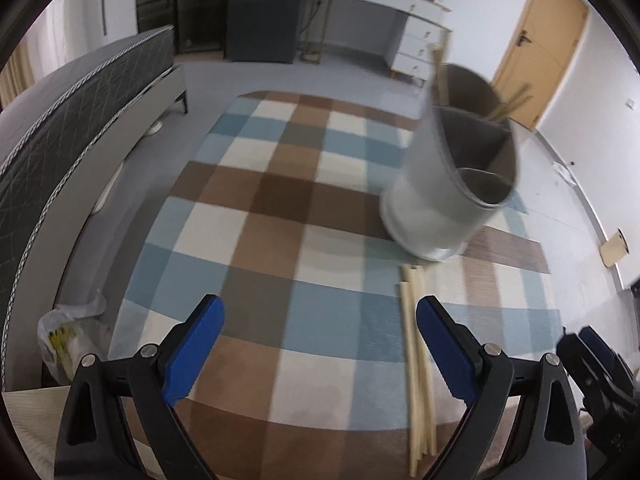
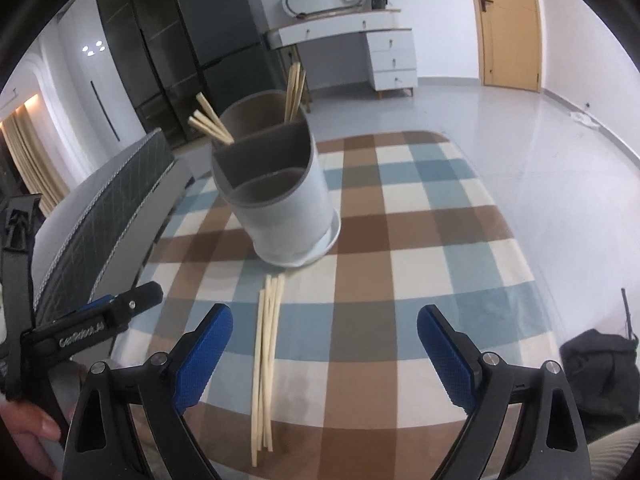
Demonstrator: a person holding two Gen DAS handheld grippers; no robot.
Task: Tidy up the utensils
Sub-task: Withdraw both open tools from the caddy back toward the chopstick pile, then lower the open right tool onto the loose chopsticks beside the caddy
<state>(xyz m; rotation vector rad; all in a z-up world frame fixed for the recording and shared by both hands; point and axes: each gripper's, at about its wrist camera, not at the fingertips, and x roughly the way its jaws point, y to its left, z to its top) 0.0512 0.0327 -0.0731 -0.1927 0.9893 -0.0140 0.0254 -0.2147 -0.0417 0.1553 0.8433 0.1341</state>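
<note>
Both tools hung over the checked cloth (image 2: 400, 208) of the bench with nothing between their blue pads. The left tool (image 1: 320, 344) stood with its jaws spread wide, and the right tool (image 2: 325, 354) was parted just as far — neither one gripped anything. Ahead of the right tool and a little to its left stood the utensil holder (image 2: 280, 200), a pale grey round tub with three compartments inside; from the left tool it lay ahead and to the right, blurred in that view. Two clumps of chopsticks in the holder (image 2: 294, 92) stuck up from its rear compartment, one leaning left and one nearly upright. A loose bundle of chopsticks (image 2: 266, 360) lay flat on the cloth between the holder and the tools, its far ends just short of the holder's base. It ran close beside the right tool's left finger (image 2: 202, 360), and just inside the left tool's right finger (image 1: 448, 352). A hand (image 2: 24, 436) showed at the lower left edge of the right wrist view.
</note>
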